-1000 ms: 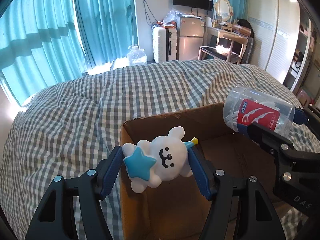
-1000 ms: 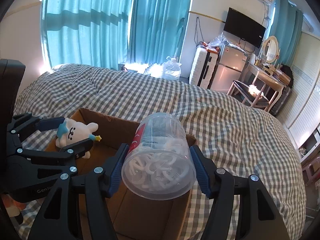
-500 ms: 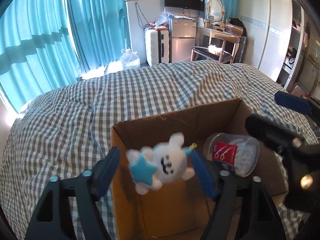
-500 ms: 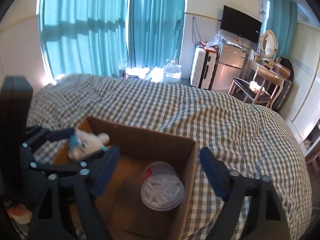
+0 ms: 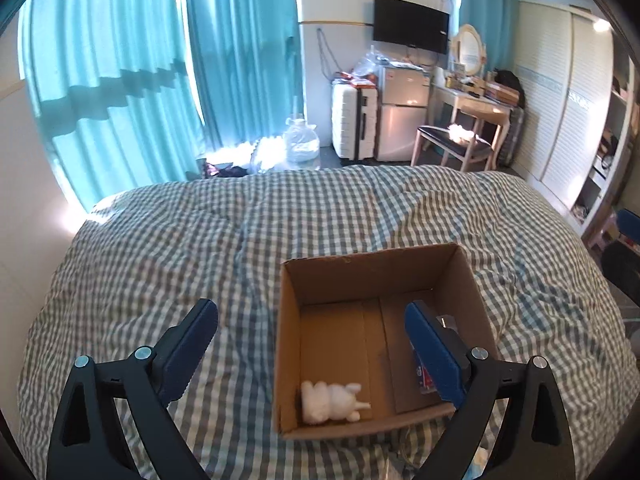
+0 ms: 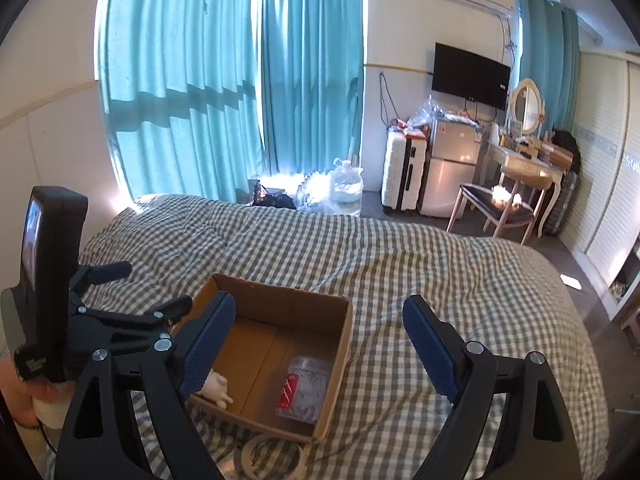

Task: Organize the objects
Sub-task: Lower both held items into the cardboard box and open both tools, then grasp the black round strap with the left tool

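Observation:
An open cardboard box [image 5: 288, 320] [image 6: 344, 344] sits on the checked bed. A white plush toy [image 5: 334, 400] lies face down in its near left corner; it shows partly in the right wrist view [image 6: 218, 388]. A clear plastic jar with a red label [image 6: 304, 384] lies on its side in the box; the left gripper's right finger hides most of it [image 5: 424, 376]. My left gripper [image 5: 312, 344] is open and empty above the box. My right gripper [image 6: 316, 344] is open and empty above the box. The left gripper [image 6: 132, 308] shows at the left of the right wrist view.
The grey-and-white checked bedspread [image 5: 180, 248] covers the bed. A roll of tape [image 6: 272, 456] lies on it in front of the box. Teal curtains [image 5: 120, 72], a white suitcase [image 5: 354, 124], a small fridge [image 5: 402, 124] and a desk with chair [image 5: 464, 136] stand beyond the bed.
Both grippers opened and let go: the plush toy and the jar dropped into the box. Both grippers then rose and drew back from the box.

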### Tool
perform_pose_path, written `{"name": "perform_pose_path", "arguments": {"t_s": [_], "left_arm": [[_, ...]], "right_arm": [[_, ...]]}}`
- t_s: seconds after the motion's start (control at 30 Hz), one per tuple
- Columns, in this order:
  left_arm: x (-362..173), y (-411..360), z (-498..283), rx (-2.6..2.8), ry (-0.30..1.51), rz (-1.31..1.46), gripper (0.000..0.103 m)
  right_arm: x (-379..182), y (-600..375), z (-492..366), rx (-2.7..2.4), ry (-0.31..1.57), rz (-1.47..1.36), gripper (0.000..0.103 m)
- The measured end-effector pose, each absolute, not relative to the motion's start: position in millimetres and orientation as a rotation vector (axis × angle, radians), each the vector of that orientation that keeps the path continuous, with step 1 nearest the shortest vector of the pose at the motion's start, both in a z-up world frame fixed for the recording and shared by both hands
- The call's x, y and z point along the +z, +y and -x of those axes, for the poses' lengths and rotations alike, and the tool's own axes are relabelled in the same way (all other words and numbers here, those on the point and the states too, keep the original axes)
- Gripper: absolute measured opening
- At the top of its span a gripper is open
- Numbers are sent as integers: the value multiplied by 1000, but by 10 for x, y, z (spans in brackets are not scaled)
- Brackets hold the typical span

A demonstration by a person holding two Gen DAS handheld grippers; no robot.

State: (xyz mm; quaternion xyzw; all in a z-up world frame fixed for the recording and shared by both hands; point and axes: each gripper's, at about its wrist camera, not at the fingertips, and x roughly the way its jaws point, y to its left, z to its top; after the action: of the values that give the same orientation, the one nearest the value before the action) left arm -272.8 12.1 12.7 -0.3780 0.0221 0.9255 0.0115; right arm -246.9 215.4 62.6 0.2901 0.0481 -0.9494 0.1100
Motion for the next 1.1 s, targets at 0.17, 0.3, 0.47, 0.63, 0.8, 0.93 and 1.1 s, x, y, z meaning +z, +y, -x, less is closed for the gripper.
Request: {"name": "perform_pose_path", "arguments": {"t_s": [0.17,0.3,0.47,0.63,0.8,0.93,1.1], "left_arm": [[273,59,2275,2913,3,1157,97],[234,72,1941,2931,15,1143,97],[-37,114,1533,2909,24,1171,97],[-435,190,1174,2876,52,1210,97],[-834,341,888,2780,35,1249,97],[-1113,522,715,2713,99,1298,97],[-1426,739,598,2626,174,1342,97]], "right_arm": [[796,2126,1961,-2806,305,-833,86],[731,2108,1540,-2813,404,-856,86],[409,2131,1153,-2818,420,-927,86],[-59,2229,909,-2808,380,-1027,86],[-442,2287,809,-2819,300,-1076,86],[-722,2351,833,-2810,262,-1165,86],[-873,2489,828,-2820,208,-1210,86]]}}
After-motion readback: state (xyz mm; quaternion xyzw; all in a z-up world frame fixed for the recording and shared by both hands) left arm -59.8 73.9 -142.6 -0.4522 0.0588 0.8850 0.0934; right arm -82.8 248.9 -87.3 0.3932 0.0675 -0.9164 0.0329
